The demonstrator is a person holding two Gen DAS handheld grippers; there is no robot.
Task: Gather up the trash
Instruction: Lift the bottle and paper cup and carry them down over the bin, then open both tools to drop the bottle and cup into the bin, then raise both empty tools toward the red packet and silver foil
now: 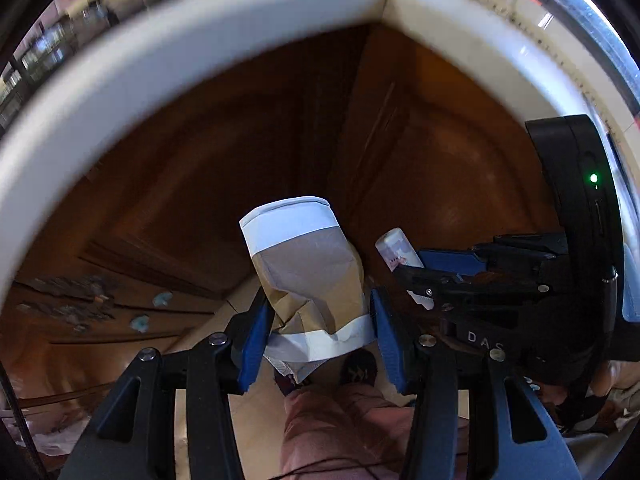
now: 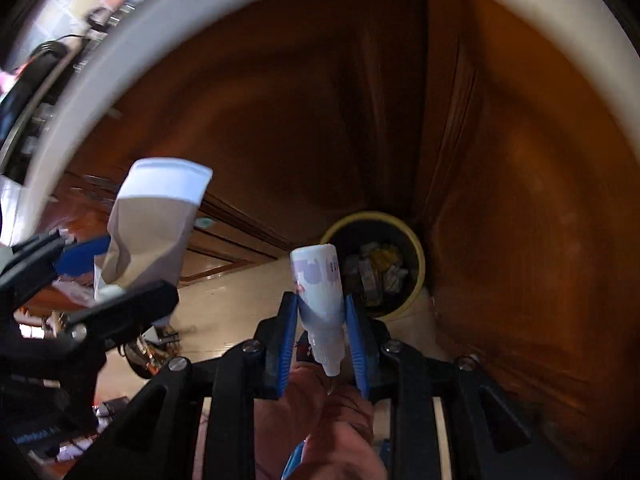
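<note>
My left gripper (image 1: 318, 316) is shut on a crumpled brown-and-white paper cup (image 1: 308, 264), whose rim points away from me. The same cup (image 2: 154, 220) and the left gripper's blue pad show at the left of the right wrist view. My right gripper (image 2: 320, 320) is shut on a small white plastic bottle (image 2: 318, 284) with a printed label, cap end toward the camera. That bottle (image 1: 396, 250) also shows at the right of the left wrist view. Below and just right of the bottle stands a round yellow-rimmed trash bin (image 2: 418, 264) holding crumpled paper.
Dark brown wooden cabinet doors (image 1: 400, 128) rise behind the bin under a white counter edge (image 1: 168, 64). The floor (image 2: 240, 308) is pale tile. A person's pink trouser leg (image 1: 340, 420) and dark shoe are below the grippers. Clutter lies at the lower left.
</note>
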